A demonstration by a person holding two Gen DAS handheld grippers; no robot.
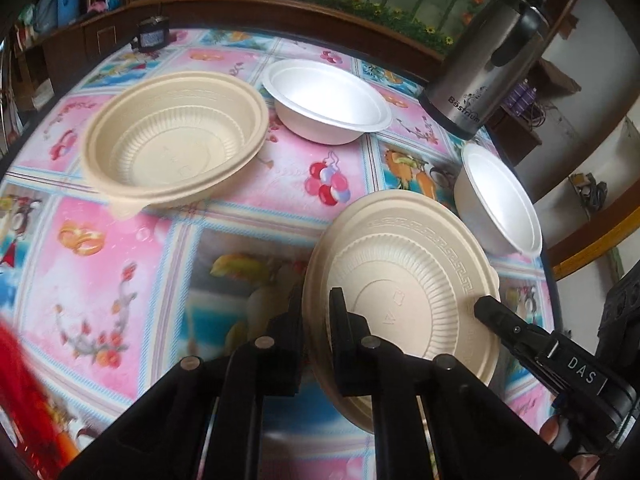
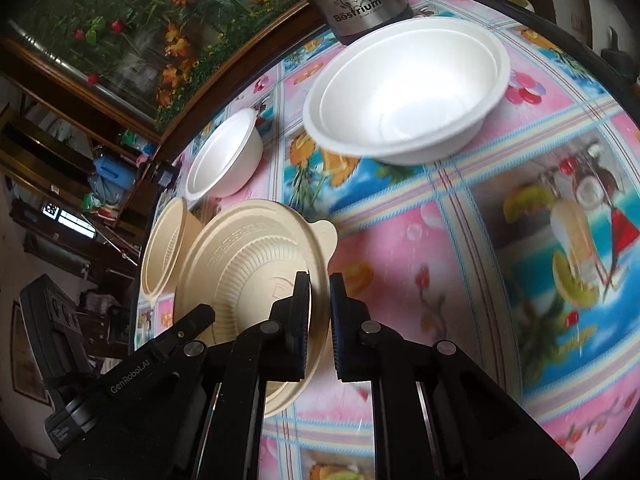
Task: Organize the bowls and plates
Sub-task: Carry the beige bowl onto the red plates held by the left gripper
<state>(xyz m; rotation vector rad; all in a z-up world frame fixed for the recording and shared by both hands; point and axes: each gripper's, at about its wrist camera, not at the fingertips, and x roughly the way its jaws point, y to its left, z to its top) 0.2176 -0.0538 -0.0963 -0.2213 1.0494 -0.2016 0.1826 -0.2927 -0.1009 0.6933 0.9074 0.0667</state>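
Observation:
A beige ribbed plate point(image 1: 404, 280) is held between both grippers above the table. My left gripper point(image 1: 316, 304) is shut on its left rim. My right gripper point(image 2: 320, 292) is shut on its opposite rim; the plate also shows in the right wrist view point(image 2: 248, 264). The right gripper's finger point(image 1: 504, 320) shows at the plate's right edge. A beige bowl point(image 1: 172, 140) sits at the far left. One white bowl point(image 1: 328, 100) sits behind it and another white bowl point(image 1: 500, 200) sits right of the plate.
A steel thermos point(image 1: 484, 64) stands at the table's far right edge. A small dark box point(image 1: 150, 34) sits at the far left edge. The table point(image 1: 120, 264) has a colourful patterned cloth. A wooden-framed floral panel runs behind it.

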